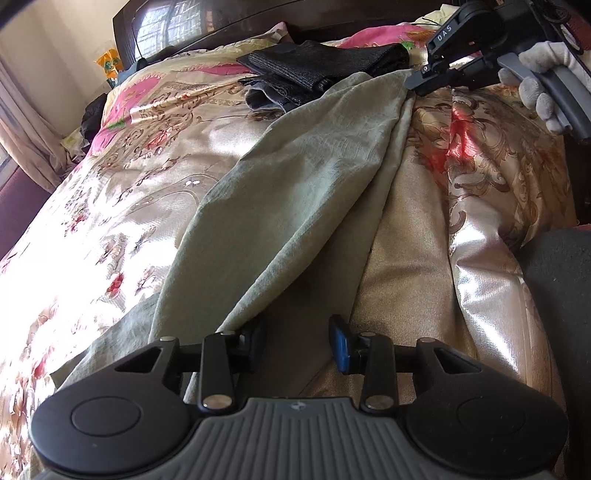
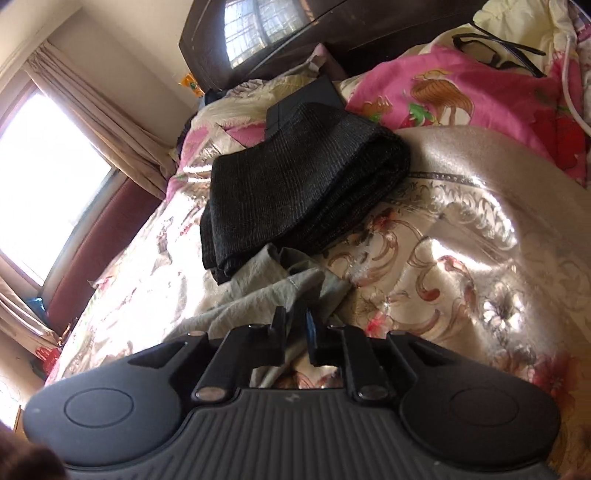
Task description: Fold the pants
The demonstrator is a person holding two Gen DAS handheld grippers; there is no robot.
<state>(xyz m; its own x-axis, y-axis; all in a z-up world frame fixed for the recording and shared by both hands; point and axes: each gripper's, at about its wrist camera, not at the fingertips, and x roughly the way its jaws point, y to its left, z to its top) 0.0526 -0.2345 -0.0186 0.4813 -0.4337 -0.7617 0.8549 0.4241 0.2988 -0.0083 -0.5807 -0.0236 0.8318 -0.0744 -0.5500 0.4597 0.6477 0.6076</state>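
Pale green pants (image 1: 295, 192) lie stretched along the flowered bed cover, from near my left gripper to the far right. My left gripper (image 1: 299, 341) is open; its left finger (image 1: 255, 343) touches the near edge of the cloth, and nothing sits between the jaws. My right gripper (image 1: 417, 83), held by a gloved hand, pinches the far end of the pants. In the right wrist view the right gripper (image 2: 295, 332) is nearly closed on a bunched fold of the green pants (image 2: 295, 284).
A stack of folded dark pants (image 2: 295, 184) lies just beyond the green pants, also in the left wrist view (image 1: 314, 70). A pink cartoon pillow (image 2: 461, 99) with black glasses (image 2: 495, 48) sits behind. The dark headboard (image 2: 332, 26) and a window (image 2: 44, 177) stand beyond.
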